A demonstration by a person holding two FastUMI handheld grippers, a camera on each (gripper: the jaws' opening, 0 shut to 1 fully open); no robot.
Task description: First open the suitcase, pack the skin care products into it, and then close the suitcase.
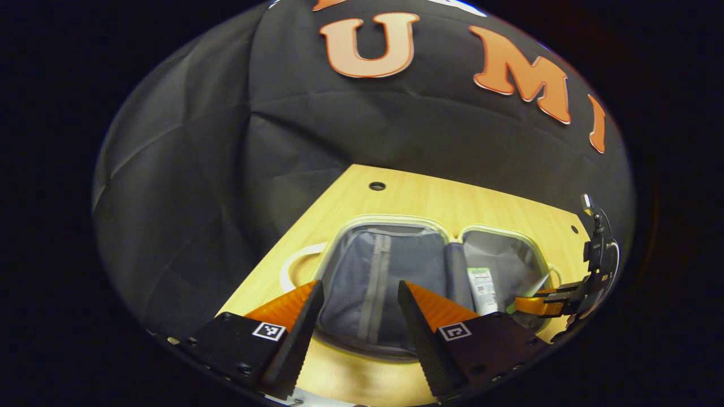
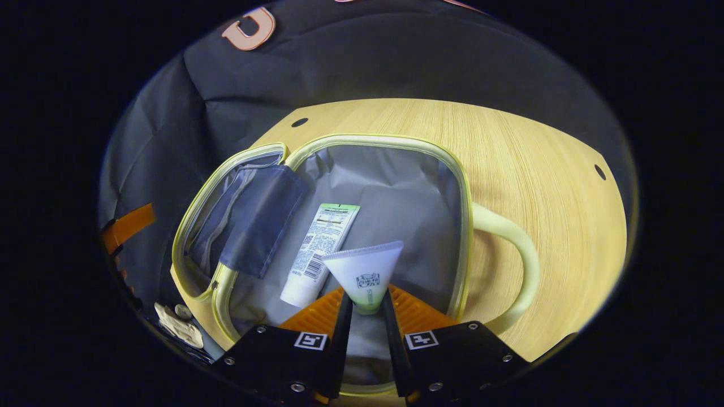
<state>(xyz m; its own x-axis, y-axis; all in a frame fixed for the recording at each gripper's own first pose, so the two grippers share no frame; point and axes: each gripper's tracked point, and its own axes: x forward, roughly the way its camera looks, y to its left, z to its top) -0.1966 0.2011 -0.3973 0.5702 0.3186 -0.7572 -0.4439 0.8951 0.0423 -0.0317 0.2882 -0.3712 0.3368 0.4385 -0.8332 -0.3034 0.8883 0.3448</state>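
The small suitcase [image 2: 464,186] lies open on the wooden table, both grey-lined halves facing up, pale yellow rim all round. A white tube with a green end [image 2: 319,246] lies flat in the half with the handle [image 2: 523,265]. My right gripper [image 2: 366,299] is shut on a second white tube [image 2: 366,268], held by its cap end, the crimped end fanning out above that same half. In the left gripper view the suitcase [image 1: 396,219] lies ahead with the lying tube [image 1: 482,288] in its right half. My left gripper [image 1: 360,285] hangs open over the near rim, nothing between its fingers.
The suitcase's other half holds a grey zipped divider flap [image 2: 254,220]. The right gripper [image 1: 543,305] shows at the right edge of the left gripper view. Bare wooden table [image 2: 537,164] with small holes stretches beyond the handle. Black cloth walls close in behind.
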